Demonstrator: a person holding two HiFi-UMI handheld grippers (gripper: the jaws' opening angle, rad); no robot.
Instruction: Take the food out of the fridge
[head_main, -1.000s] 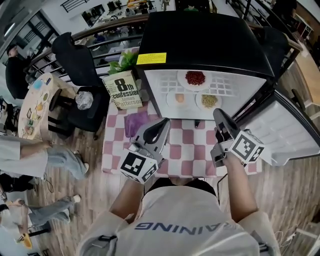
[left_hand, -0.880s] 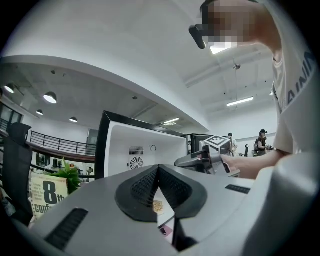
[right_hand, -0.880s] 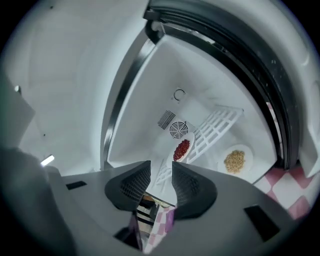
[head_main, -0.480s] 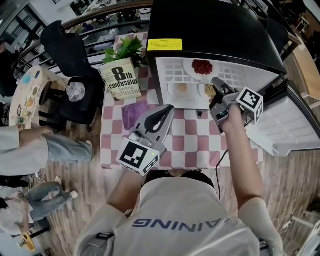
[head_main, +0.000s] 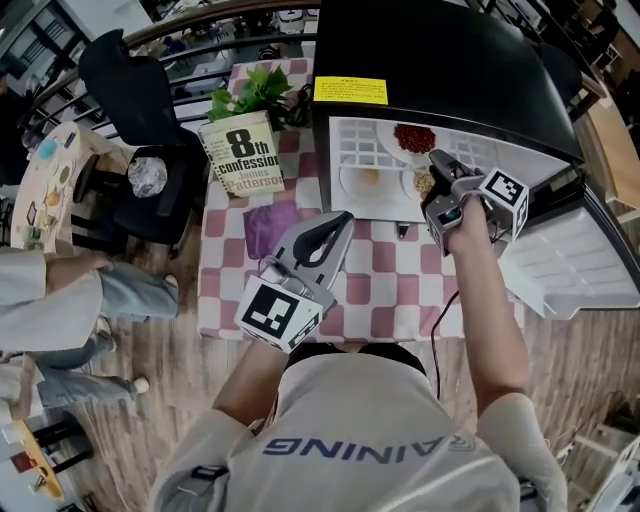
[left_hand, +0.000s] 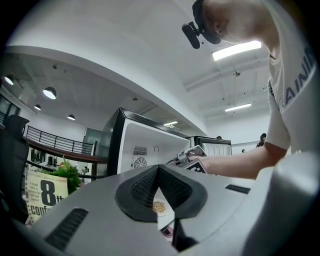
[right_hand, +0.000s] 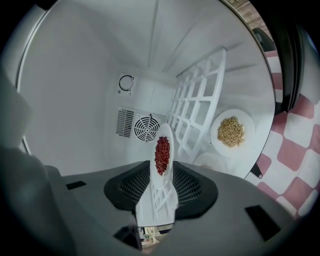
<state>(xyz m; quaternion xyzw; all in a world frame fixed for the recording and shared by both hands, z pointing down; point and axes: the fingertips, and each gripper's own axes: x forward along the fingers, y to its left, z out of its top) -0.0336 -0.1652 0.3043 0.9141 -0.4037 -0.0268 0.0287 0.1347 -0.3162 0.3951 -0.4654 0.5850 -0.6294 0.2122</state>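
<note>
At the far left a black chair (head_main: 135, 95) stands beside the table, with a crumpled clear bag (head_main: 146, 177) on its seat. The table is covered by a pink-and-white checked cloth (head_main: 395, 295). At its back-left corner a book (head_main: 245, 158) stands upright with a green plant (head_main: 255, 98) just behind it. A purple cloth (head_main: 268, 228) lies just in front of the book.

The left gripper (head_main: 343, 218) is held over the checked cloth, just right of the purple cloth, pointing level toward the fridge. Its jaws are closed tip to tip with nothing held.

The fridge (head_main: 430, 50) is small and black, with a yellow label (head_main: 350, 91) on top. It stands at the back of the table, and its door (head_main: 575, 265) is swung wide open to the right. The food is still inside, on three white plates. A plate of red food (head_main: 412, 138) sits on the white wire shelf (right_hand: 197, 102) toward the back. A plate with an orange piece (head_main: 365, 180) lies below the shelf at the left, nearer the opening. A plate of grains (right_hand: 231, 131) lies beside it to the right, partly covered in the head view by the right gripper.

The right gripper (head_main: 437, 158) reaches into the fridge opening, rolled onto its side, at the end of the person's outstretched forearm. Its jaws have just been opening and stand apart. The shelf's front edge shows in the gap between them, with the plate of red food in line beyond it. The pads press on nothing.
</note>
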